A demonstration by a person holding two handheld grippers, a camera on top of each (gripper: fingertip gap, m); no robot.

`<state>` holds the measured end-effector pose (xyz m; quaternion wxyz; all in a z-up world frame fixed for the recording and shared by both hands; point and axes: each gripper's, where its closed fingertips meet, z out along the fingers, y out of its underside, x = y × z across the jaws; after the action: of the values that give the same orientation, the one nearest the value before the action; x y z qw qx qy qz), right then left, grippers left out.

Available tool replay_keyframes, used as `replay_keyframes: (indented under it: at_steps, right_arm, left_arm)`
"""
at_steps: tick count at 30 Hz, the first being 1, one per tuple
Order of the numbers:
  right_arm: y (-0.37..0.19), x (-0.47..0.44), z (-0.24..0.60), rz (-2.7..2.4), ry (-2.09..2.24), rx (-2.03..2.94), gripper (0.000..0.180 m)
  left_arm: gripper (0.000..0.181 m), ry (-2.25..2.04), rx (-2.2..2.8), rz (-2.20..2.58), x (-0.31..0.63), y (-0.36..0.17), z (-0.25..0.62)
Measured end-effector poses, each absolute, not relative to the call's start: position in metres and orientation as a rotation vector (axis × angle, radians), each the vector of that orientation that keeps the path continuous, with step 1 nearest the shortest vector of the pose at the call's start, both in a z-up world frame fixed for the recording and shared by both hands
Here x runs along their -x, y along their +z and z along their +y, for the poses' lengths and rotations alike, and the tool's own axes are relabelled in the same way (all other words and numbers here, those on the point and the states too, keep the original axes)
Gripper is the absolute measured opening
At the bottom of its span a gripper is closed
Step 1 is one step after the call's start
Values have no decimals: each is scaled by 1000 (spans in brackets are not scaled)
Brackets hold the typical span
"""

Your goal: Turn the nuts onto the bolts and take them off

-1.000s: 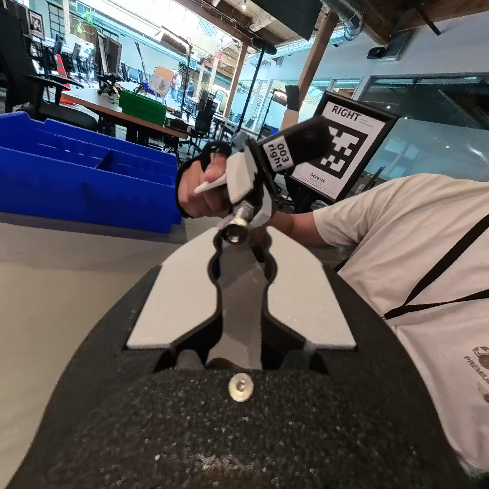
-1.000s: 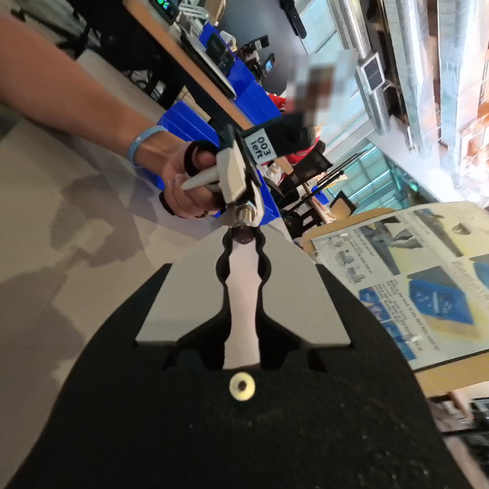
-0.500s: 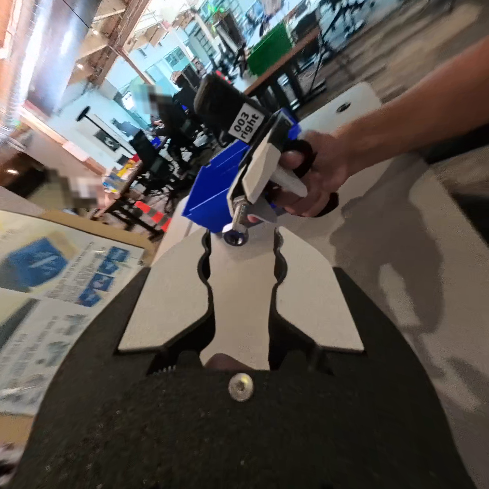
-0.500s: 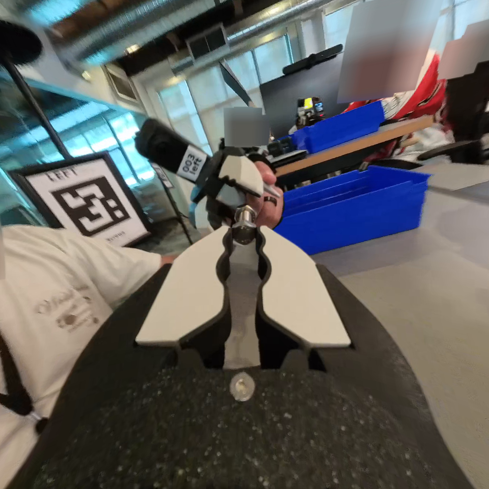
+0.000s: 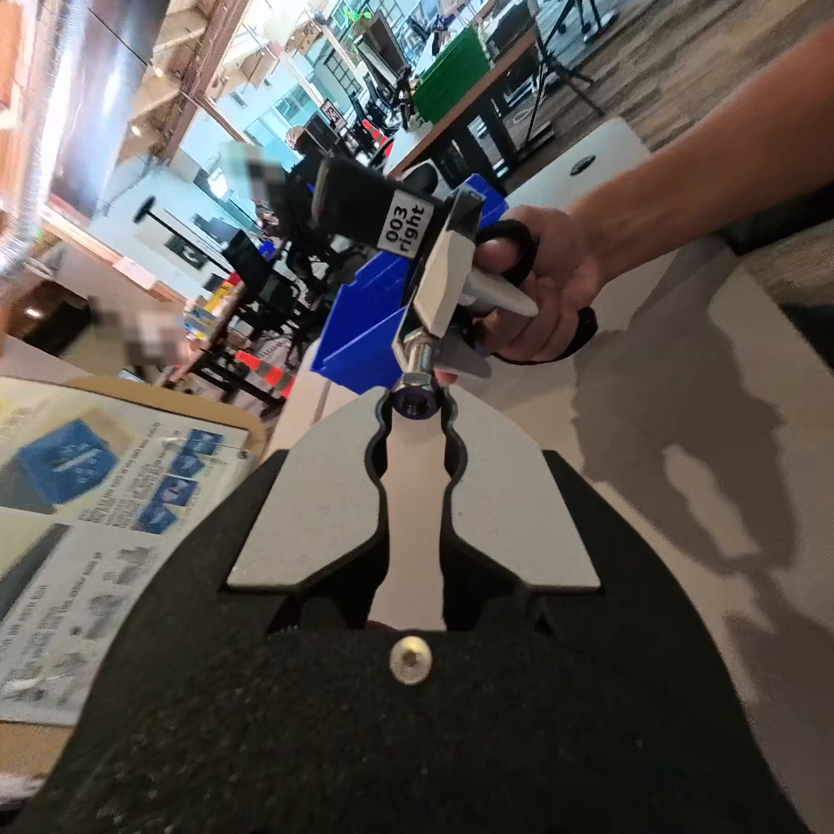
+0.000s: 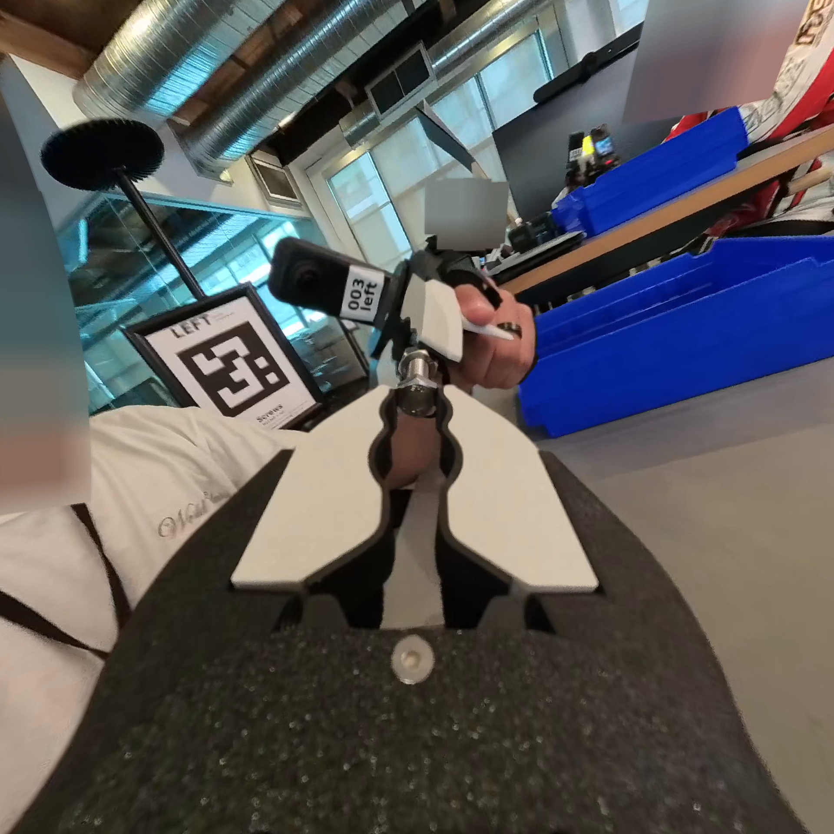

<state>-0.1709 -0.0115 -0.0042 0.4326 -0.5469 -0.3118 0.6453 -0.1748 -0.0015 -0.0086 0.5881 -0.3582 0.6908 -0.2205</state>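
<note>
Shiny metal bolt [image 5: 420, 356], glossy plastic bin [image 6: 677, 356]

White T-shirt [image 6: 149, 469], black strap [image 6: 97, 555], white-faced black jaws.

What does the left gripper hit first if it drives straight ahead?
The left gripper has the nut between its jaws; straight beyond lies the bolt, then the right gripper holding it, seemingly in line, though depth is unclear.

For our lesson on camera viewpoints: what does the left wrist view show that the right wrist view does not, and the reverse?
Only the left wrist view: a printed instruction sheet and orange cones. Only the right wrist view: a framed marker sign, ceiling ducts and a white shirt. Both: the bolt held between the left gripper and right gripper, and blue bins.
</note>
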Motion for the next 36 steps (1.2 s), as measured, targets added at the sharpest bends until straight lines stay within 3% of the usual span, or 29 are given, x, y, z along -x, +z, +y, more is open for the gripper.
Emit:
replay_keyframes:
  at_steps: [16, 22, 28, 30, 36]
  right_arm:
    - [-12, 151, -5, -1225, 651, 1222, 16]
    - [-24, 154, -13, -1381, 379, 1083, 16]
    - [-30, 158, -7, -1331, 487, 1150, 16]
    - [-27, 156, -4, -1278, 567, 1175, 16]
    - [-18, 145, 4, -1068, 917, 1270, 16]
  left_arm:
    - [19, -2052, 1514, 1227, 159, -17, -11]
    - [20, -2304, 1655, 1143, 162, -28, -20]
    - [20, -2252, 1581, 1200, 168, -33, -15]
    - [29, -2203, 1544, 1210, 170, -31, -11]
    - [47, -1460, 1398, 1411, 174, -49, 9]
